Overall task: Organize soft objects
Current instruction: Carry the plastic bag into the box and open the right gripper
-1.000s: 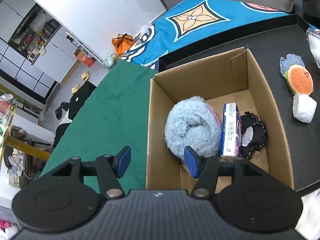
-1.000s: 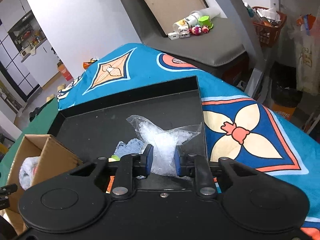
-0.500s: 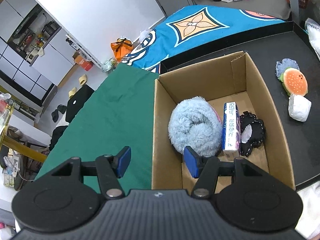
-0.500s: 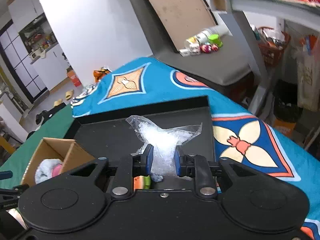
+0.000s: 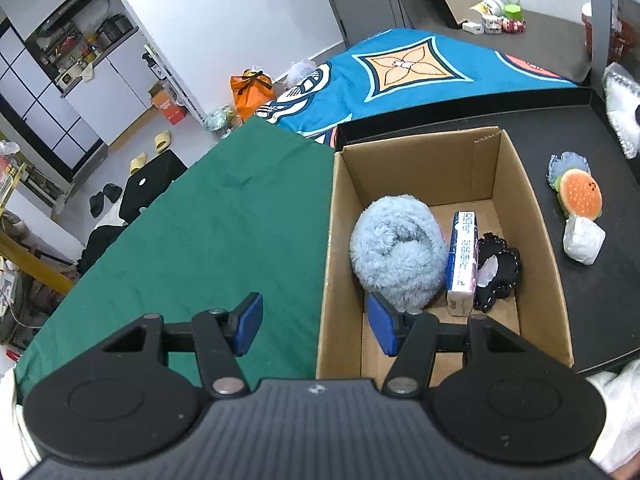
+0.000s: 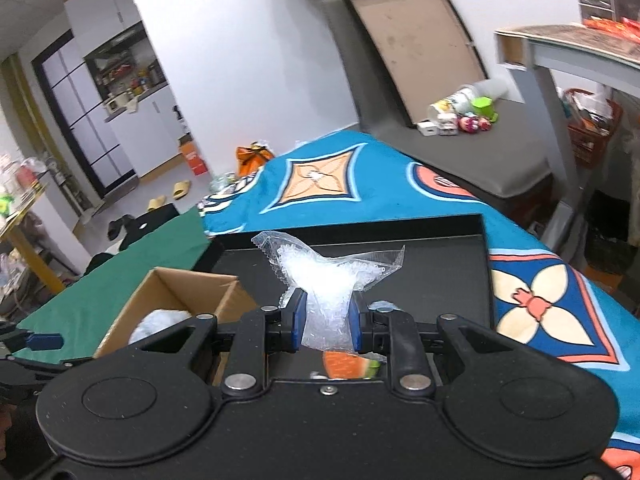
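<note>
My right gripper is shut on a clear plastic bag of white beads and holds it up above the black tray. The bag also shows at the far right of the left wrist view. My left gripper is open and empty, straddling the near left wall of the cardboard box. In the box lie a fluffy blue roll, a tissue pack and a black frilly piece. A burger plush, a blue cloth scrap and a white soft lump lie on the tray.
A green cloth covers the table left of the box. A blue patterned cloth lies under and beyond the tray. A grey table leg and a red basket stand at the right. Floor clutter lies far left.
My right gripper has lifted the bead bag off the tray and risen; the box now shows lower left of it. My left gripper has drawn back a little from the box.
</note>
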A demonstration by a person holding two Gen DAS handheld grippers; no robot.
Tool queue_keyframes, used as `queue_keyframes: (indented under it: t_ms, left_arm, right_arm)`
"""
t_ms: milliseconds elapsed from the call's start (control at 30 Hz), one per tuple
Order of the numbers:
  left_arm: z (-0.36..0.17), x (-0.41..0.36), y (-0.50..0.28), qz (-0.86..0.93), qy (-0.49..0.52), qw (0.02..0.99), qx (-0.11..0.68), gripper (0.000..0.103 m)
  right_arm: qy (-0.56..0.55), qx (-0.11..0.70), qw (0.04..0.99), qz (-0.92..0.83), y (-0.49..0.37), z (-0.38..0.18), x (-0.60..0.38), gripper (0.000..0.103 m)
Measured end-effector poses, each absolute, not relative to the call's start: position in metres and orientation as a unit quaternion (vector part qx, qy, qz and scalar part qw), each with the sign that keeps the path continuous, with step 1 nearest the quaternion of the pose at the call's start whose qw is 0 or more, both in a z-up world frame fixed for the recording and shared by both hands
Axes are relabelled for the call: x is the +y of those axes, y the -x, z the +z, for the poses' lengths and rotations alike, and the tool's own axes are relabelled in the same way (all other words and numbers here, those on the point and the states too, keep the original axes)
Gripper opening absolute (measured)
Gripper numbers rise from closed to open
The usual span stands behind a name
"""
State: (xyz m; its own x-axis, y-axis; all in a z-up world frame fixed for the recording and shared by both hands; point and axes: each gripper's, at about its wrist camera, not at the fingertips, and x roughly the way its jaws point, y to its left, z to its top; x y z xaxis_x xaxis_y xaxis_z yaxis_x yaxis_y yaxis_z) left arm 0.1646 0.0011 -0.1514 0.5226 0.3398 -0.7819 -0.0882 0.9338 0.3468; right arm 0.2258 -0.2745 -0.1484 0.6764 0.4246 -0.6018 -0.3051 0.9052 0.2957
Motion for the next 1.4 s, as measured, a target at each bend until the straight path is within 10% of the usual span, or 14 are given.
queue_keyframes:
  t_ms: [1100,1400]
  left_arm:
    - [-0.176,0.047,-0.169,0.064,0.007,0.861,0.504,0.012]
    - [-0.177,0.053,-0.167,0.055,0.022,0.862,0.503,0.011]
  right_arm:
    - [-0.041,0.379,0.875,0.3,-0.188,-0.121,-0.173,0.022]
    - [-0.032,0.403,0.859,0.313,-0.183,-0.119,-0.162,0.045]
